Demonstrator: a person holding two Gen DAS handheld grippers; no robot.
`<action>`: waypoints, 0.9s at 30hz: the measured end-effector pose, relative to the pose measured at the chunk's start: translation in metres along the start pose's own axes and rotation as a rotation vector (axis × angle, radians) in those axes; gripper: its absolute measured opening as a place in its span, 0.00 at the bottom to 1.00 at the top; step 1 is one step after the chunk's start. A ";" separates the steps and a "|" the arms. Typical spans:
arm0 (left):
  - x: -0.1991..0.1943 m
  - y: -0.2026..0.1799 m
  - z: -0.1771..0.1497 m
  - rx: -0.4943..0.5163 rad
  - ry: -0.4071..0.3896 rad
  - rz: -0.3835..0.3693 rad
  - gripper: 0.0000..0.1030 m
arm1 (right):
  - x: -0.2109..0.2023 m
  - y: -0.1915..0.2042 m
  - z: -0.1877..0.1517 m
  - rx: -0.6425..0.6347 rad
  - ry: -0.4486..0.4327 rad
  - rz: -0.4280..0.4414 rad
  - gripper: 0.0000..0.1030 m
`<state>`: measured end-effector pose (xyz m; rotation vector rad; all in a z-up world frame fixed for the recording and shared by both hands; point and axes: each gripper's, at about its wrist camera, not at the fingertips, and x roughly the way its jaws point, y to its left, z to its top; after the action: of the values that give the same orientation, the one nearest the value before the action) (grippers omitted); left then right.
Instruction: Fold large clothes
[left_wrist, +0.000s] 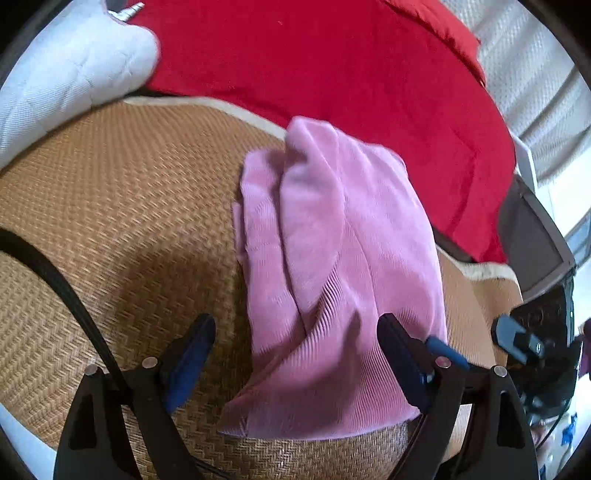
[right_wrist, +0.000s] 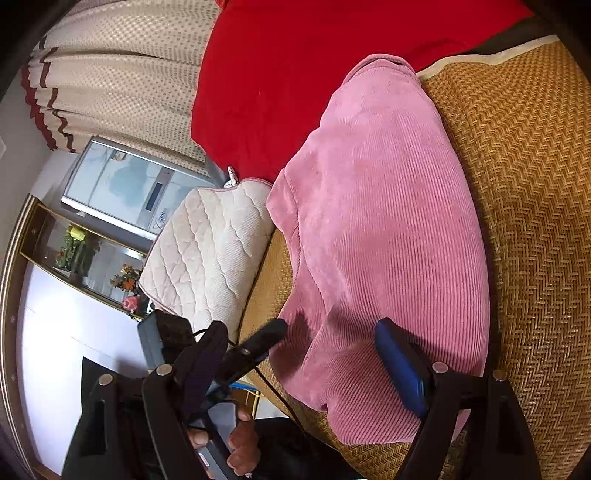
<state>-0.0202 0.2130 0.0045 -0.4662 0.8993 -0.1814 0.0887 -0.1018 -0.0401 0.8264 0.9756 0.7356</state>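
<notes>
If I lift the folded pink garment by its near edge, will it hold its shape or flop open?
Likely flop: the pink corduroy garment drapes in soft, loose layers, so a one-edge lift would probably spill the fold. The ribbed pile should grip the pads rather than slip. It looks thick, so probably a little heavy for cloth; both the left gripper and right gripper are open.

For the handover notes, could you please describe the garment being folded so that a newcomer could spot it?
Find the woven straw mat in front of the red blanket. On it lies a folded pink garment, ribbed like corduroy and the only pink item.
</notes>
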 end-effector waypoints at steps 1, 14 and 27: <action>-0.001 0.001 0.001 -0.002 -0.004 0.010 0.87 | 0.000 0.000 0.000 -0.001 0.000 0.000 0.82; 0.026 0.014 -0.006 -0.007 -0.023 0.049 0.87 | -0.007 0.018 -0.002 -0.033 -0.004 -0.069 0.85; 0.022 0.012 0.001 0.008 -0.039 0.020 0.87 | -0.023 0.028 -0.004 -0.061 -0.031 -0.057 0.95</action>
<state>-0.0058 0.2162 -0.0160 -0.4519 0.8644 -0.1572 0.0719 -0.1059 -0.0086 0.7520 0.9414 0.6983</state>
